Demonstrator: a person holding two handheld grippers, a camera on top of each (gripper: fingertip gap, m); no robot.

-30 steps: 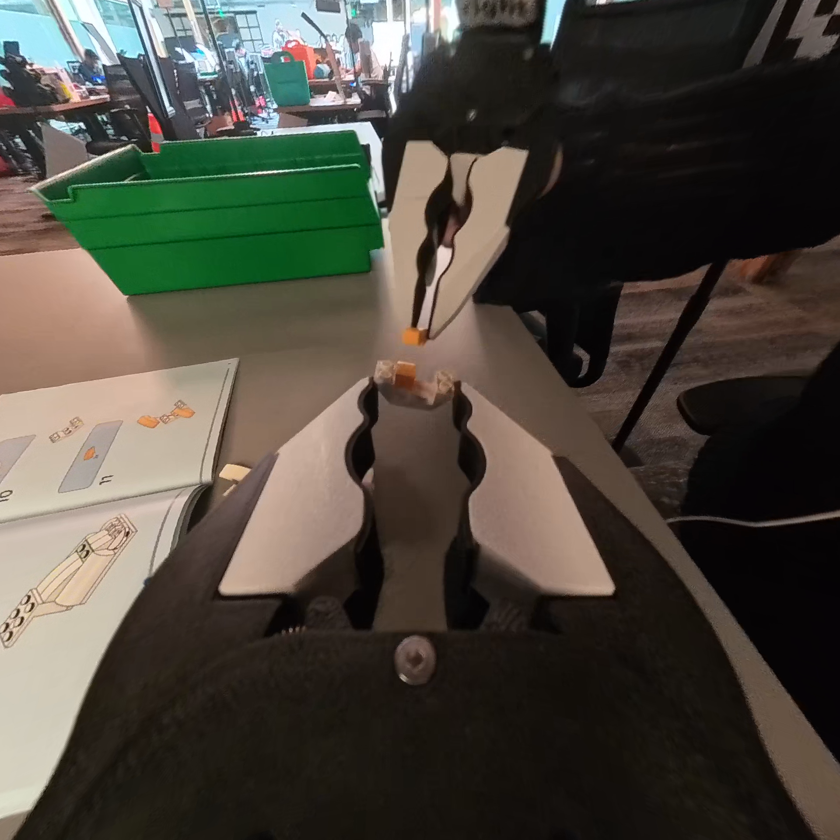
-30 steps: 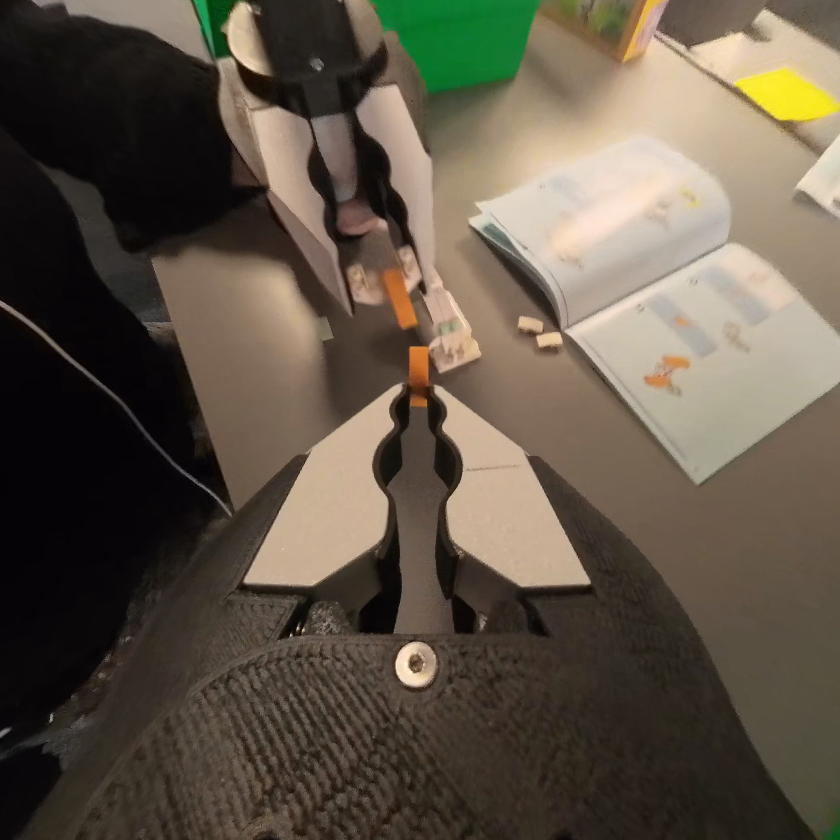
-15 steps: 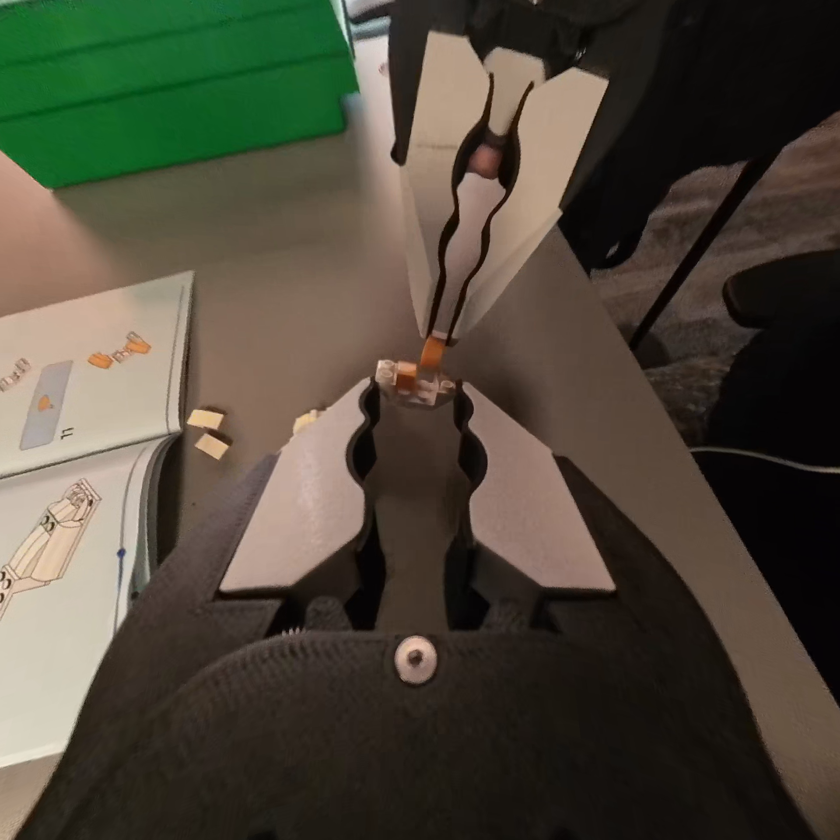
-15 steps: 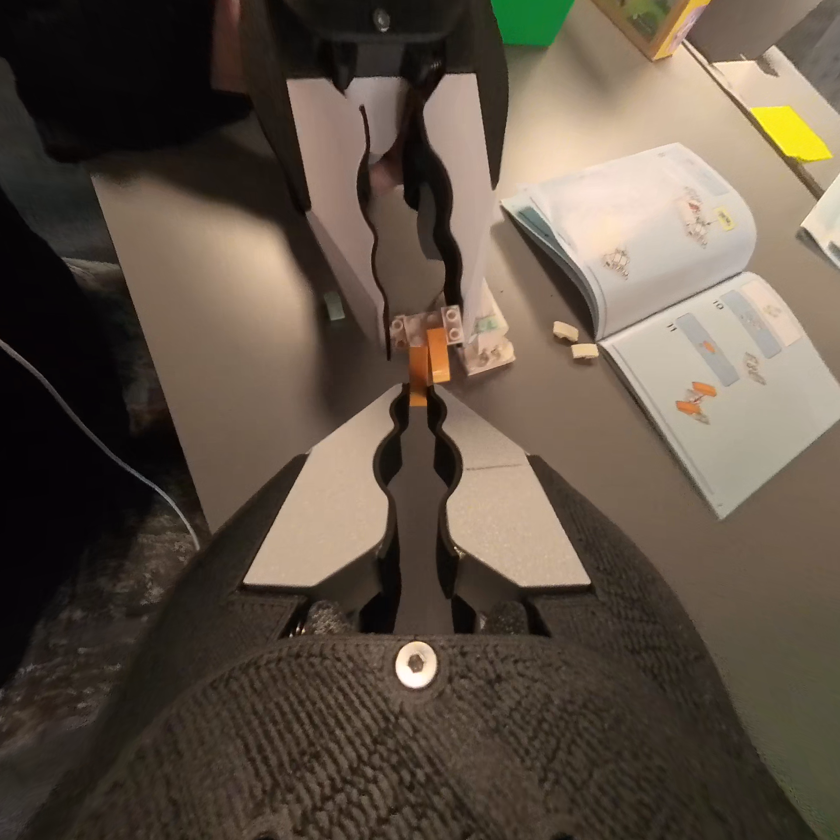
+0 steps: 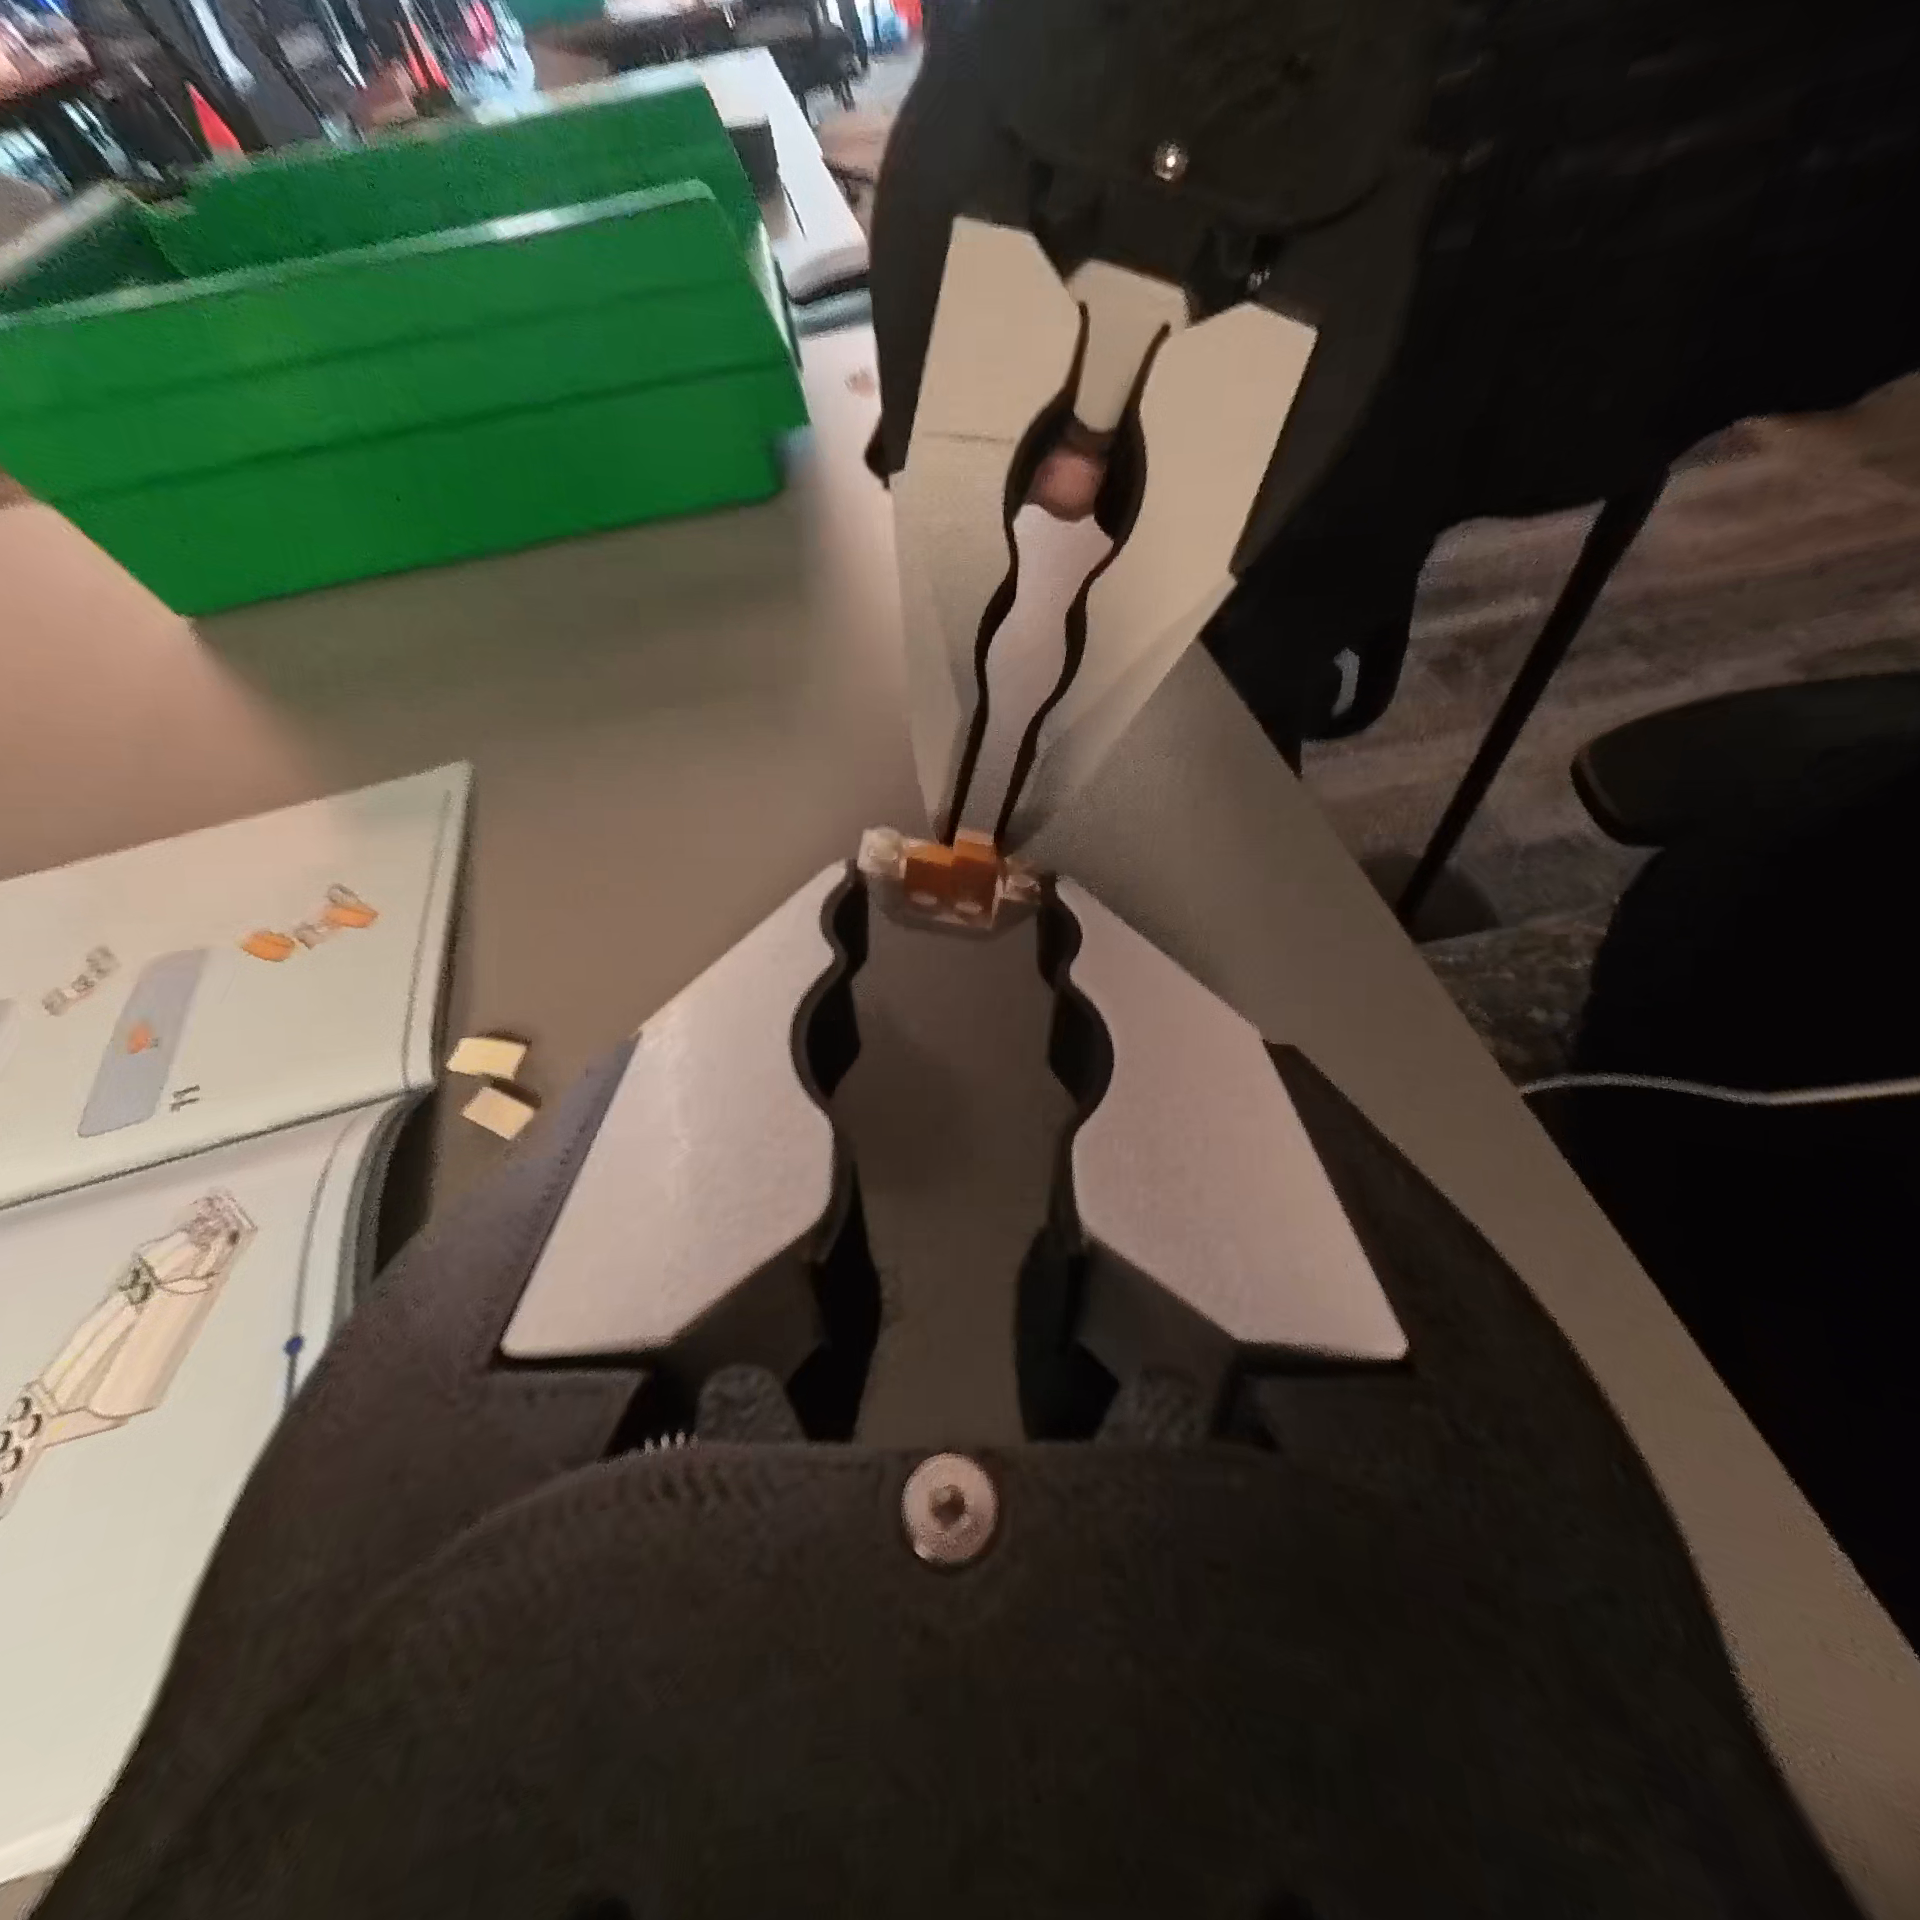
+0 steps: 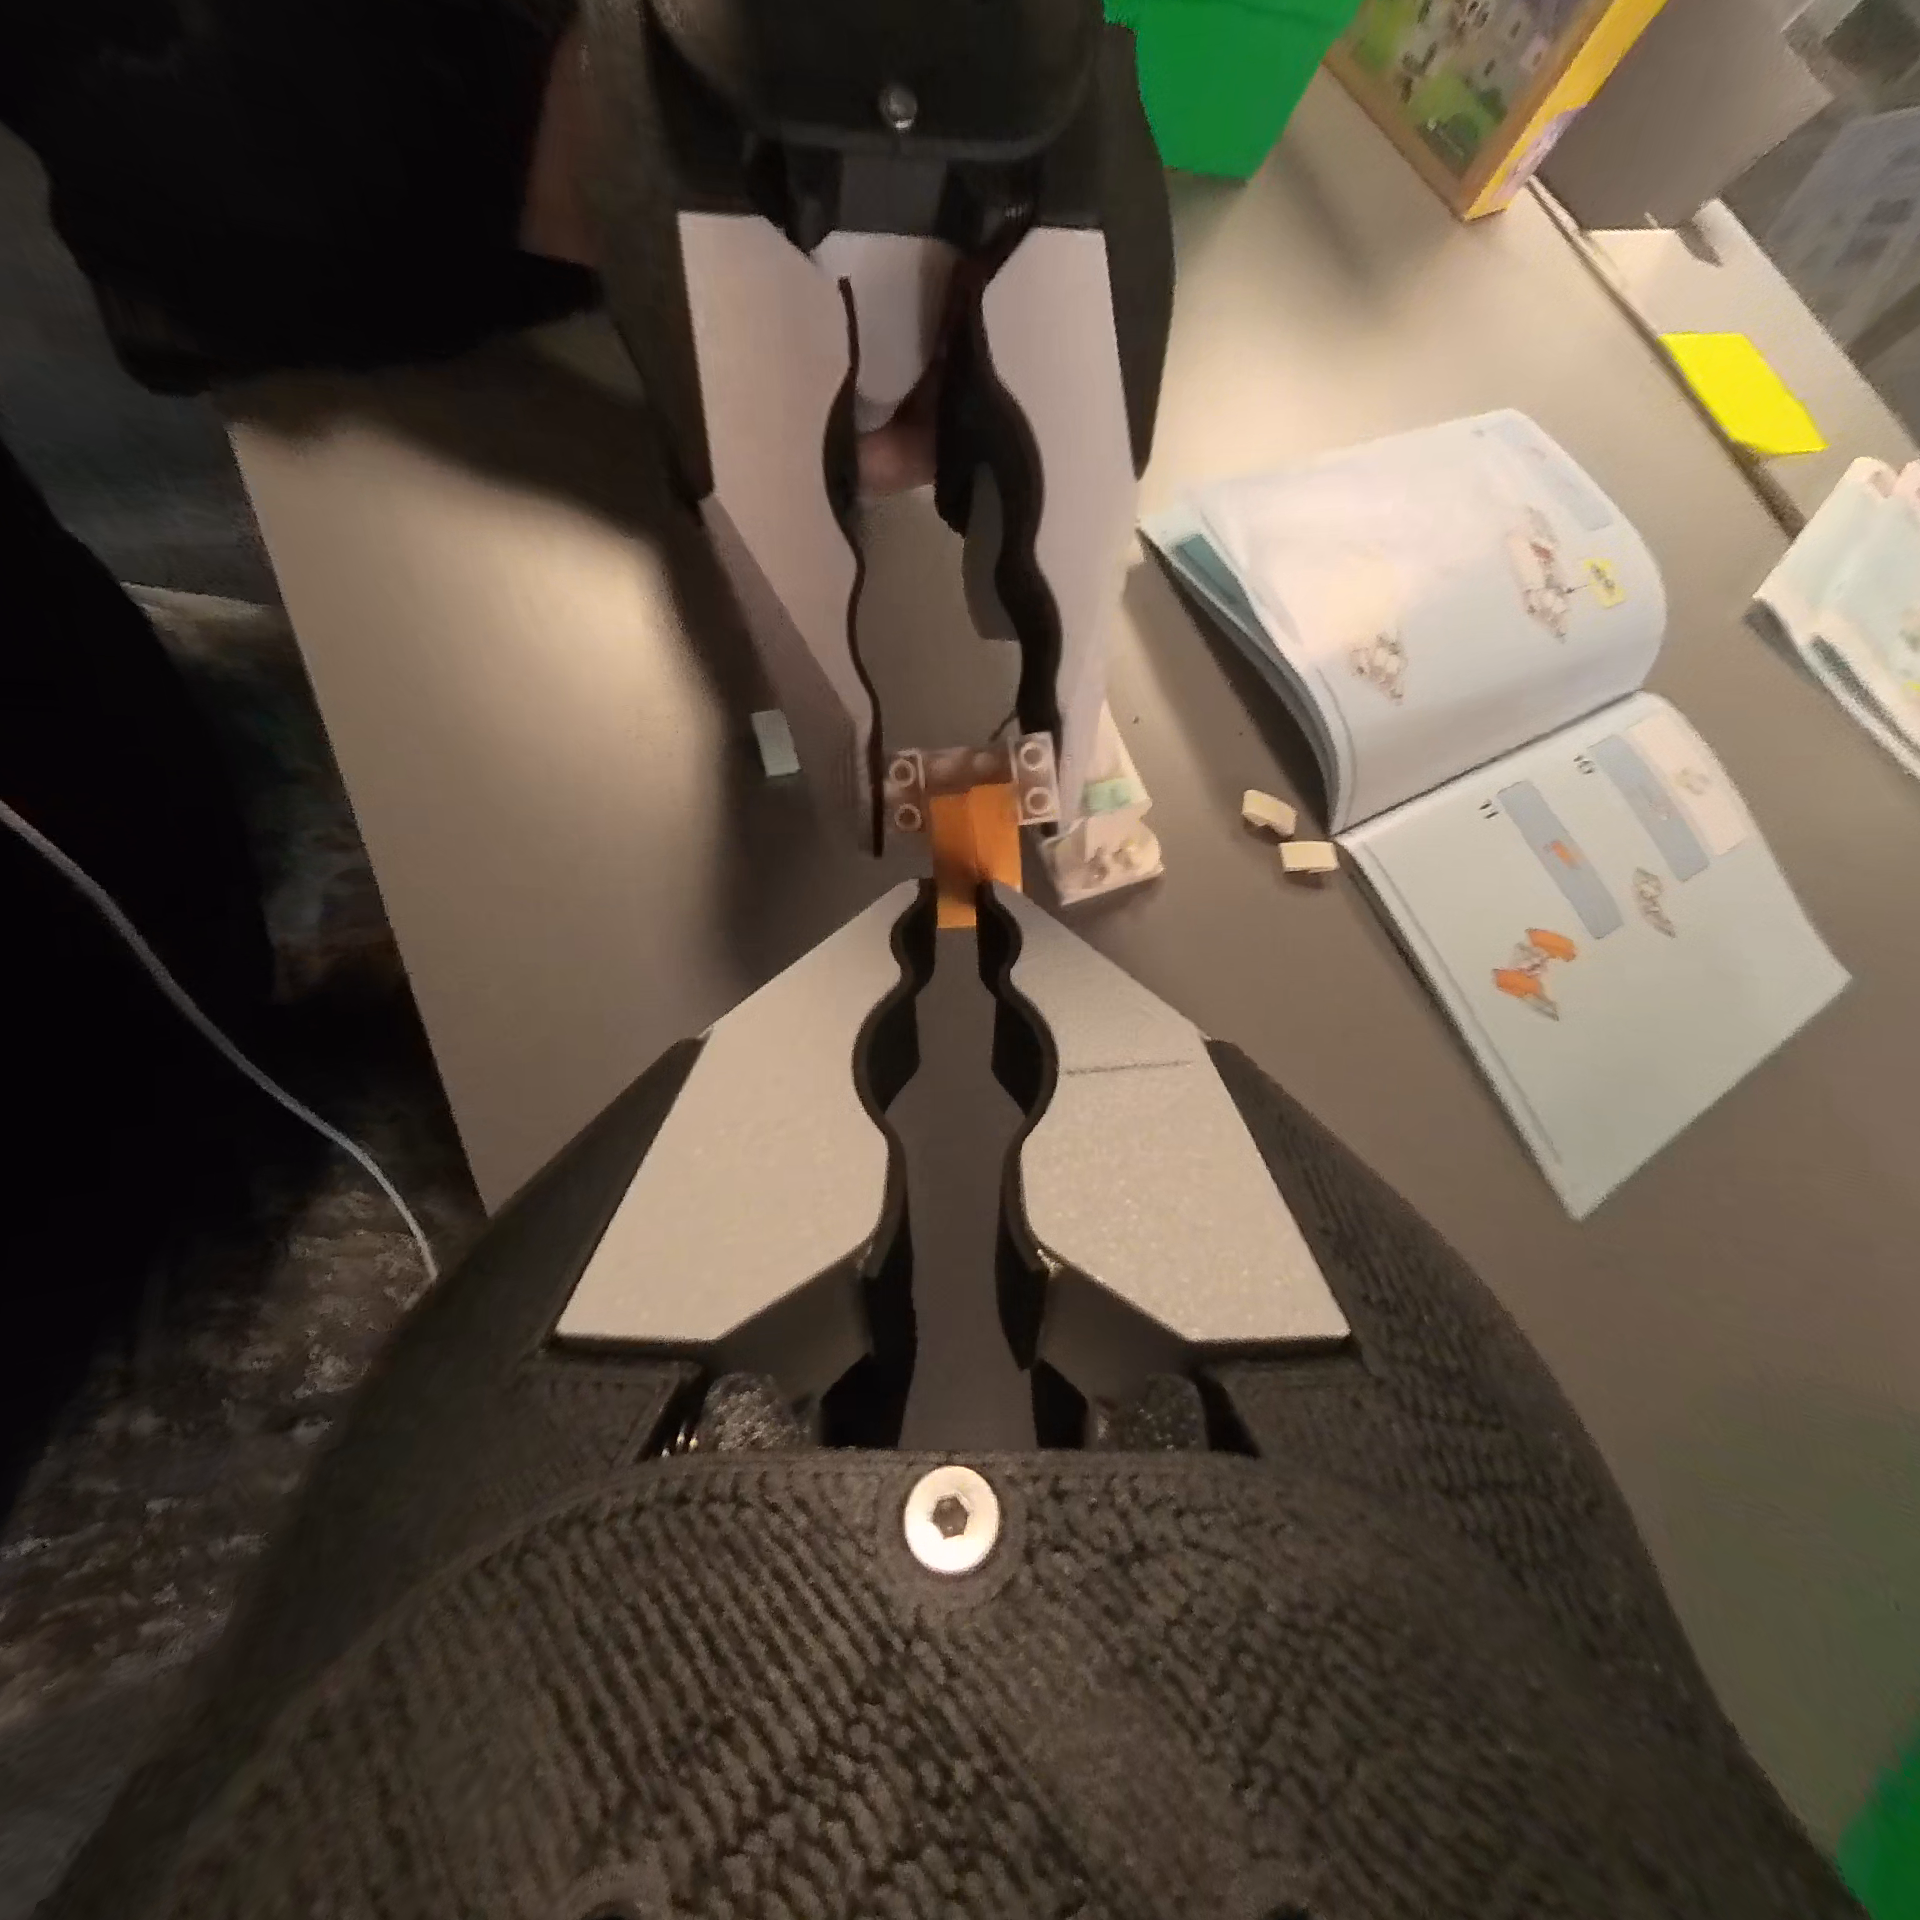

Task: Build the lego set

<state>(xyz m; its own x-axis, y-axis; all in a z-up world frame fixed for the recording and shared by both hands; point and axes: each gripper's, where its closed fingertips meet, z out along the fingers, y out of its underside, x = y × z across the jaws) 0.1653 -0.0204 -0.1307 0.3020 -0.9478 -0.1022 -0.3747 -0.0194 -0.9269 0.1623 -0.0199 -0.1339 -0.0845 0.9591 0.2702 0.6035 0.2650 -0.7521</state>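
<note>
My left gripper (image 5: 948, 894) is shut on a small grey lego assembly (image 5: 956, 912) by its two studded ends. An orange piece (image 5: 923, 868) sits in the assembly's middle. My right gripper (image 6: 958, 896) is shut on a second orange piece (image 6: 954, 906). It holds this piece against the assembly (image 6: 906, 784), right beside the first orange piece (image 6: 997, 831). In the left wrist view the right gripper (image 5: 979, 829) comes down from above, tips on the assembly. In the right wrist view the left gripper (image 6: 966, 821) faces mine.
The open instruction booklet (image 6: 1558, 831) lies on the grey table (image 5: 623, 675) with two tan pieces (image 6: 1288, 836) beside it. A small white sub-build (image 6: 1103, 847) and a pale green piece (image 6: 774, 743) lie near the grippers. Green bins (image 5: 416, 416) stand behind. The table edge (image 5: 1403, 935) is close.
My right gripper has come down with its orange piece from above the assembly until it touches it beside the other orange piece. The two grippers have closed in on each other.
</note>
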